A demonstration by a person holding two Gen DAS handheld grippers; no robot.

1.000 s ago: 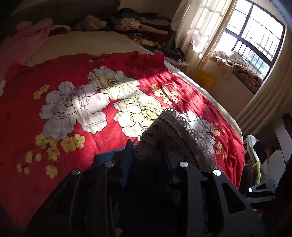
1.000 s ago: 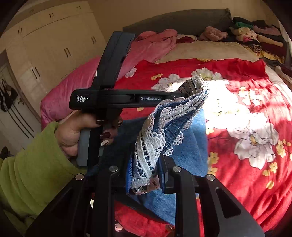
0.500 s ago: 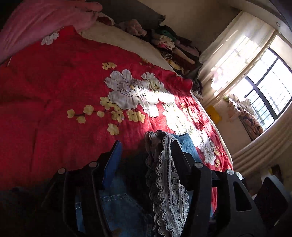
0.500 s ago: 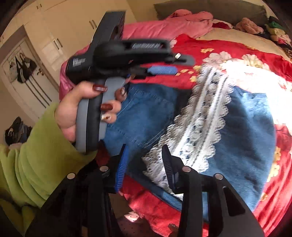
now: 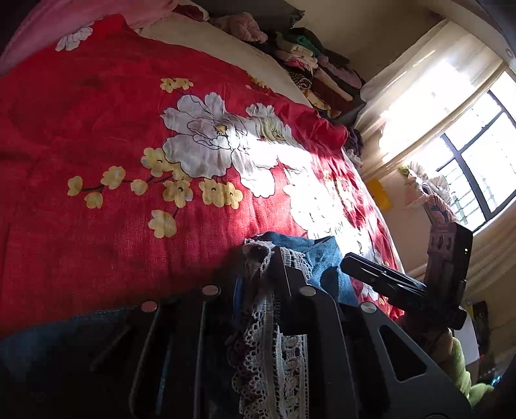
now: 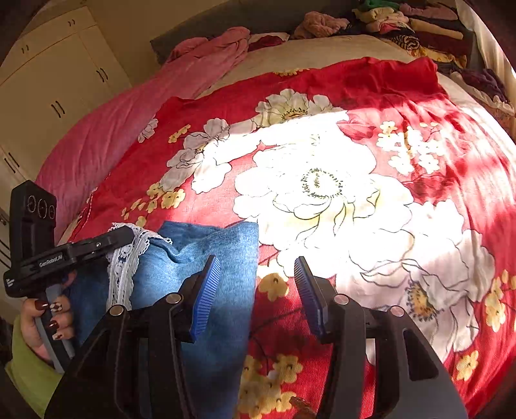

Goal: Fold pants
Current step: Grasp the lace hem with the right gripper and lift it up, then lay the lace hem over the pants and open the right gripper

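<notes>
Blue denim pants (image 6: 206, 258) with a white lace trim (image 6: 124, 267) lie folded on the red floral bedspread (image 6: 322, 180) at the near left. My left gripper (image 5: 261, 258) is shut on the lace trim (image 5: 277, 354) at the pants' edge; it also shows in the right wrist view (image 6: 116, 238), low over the denim. My right gripper (image 6: 258, 283) is open and empty, its left blue pad over the denim's right edge and its right pad over the bedspread. The right gripper also shows in the left wrist view (image 5: 351, 261).
A pink blanket (image 6: 129, 106) lies along the bed's left side. Stacked folded clothes (image 6: 412, 25) sit at the head of the bed. White wardrobes (image 6: 48, 80) stand at the left; a window with curtains (image 5: 451, 129) is at the right.
My right gripper let go of the lace hem, opened and drew back to the right. My left gripper lowered the lace edge onto the folded denim.
</notes>
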